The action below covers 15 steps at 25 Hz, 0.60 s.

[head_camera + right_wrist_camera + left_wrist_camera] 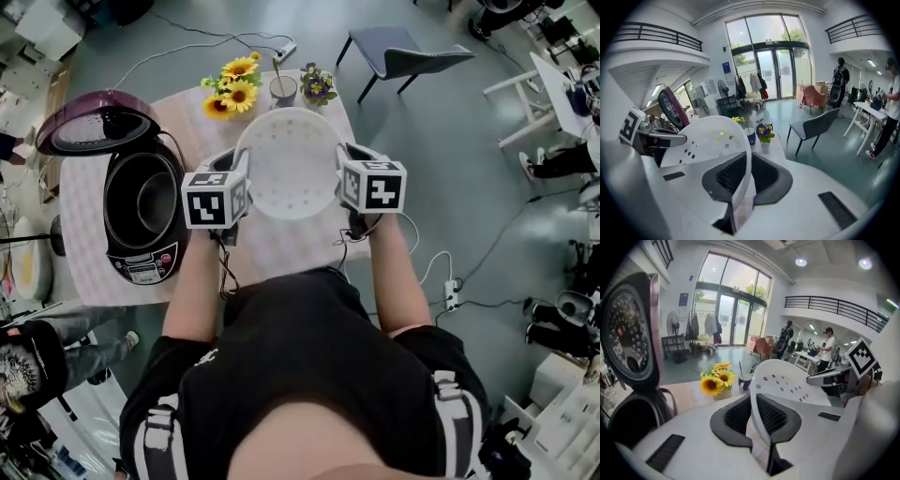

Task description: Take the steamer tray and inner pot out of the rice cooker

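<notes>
A tabletop (281, 253) with a pale checked cloth stands on the grey floor of a large hall. In the head view I see the white round perforated steamer tray (289, 164) held over it, to the right of the black rice cooker (141, 262). The cooker's purple lid (94, 117) is open, and only this view shows the dark inner pot (150, 199) sitting inside. In the left gripper view, the fingers of the left gripper (761, 416) are clamped on the tray's rim. The right gripper view shows the right gripper (740, 176) clamped on the opposite rim, and a grey chair (820, 124) behind.
</notes>
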Tool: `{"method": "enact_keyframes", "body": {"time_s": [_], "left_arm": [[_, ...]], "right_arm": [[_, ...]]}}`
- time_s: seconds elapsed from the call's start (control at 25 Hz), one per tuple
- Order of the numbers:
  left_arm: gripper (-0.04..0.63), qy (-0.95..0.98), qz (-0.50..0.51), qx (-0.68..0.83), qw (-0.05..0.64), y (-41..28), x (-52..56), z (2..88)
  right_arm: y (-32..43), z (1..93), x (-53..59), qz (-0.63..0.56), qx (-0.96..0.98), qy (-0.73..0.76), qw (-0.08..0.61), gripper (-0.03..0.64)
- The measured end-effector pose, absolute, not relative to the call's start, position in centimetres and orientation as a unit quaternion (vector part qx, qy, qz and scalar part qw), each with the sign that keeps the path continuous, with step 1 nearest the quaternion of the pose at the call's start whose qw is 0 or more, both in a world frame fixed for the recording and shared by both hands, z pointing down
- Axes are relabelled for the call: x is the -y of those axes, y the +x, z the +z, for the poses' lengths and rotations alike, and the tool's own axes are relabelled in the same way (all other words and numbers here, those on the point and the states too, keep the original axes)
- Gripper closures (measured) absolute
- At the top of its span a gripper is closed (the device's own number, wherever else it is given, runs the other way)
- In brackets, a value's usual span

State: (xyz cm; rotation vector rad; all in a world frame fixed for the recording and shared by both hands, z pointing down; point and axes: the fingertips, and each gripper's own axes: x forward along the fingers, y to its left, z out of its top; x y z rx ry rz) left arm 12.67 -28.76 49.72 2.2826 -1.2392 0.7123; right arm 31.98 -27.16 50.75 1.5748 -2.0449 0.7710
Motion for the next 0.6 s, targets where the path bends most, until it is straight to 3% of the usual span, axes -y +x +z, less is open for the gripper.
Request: {"method": "enact_keyframes", "body": {"time_s": [0.6], "left_arm": [[0.557, 0.819, 0.322, 0.387, 0.274, 18.5, 34.2, 63.4]], "right_arm": [[37.5, 62.5, 32.6, 0.312, 0.702, 0.563, 0.305, 0.581]]}}
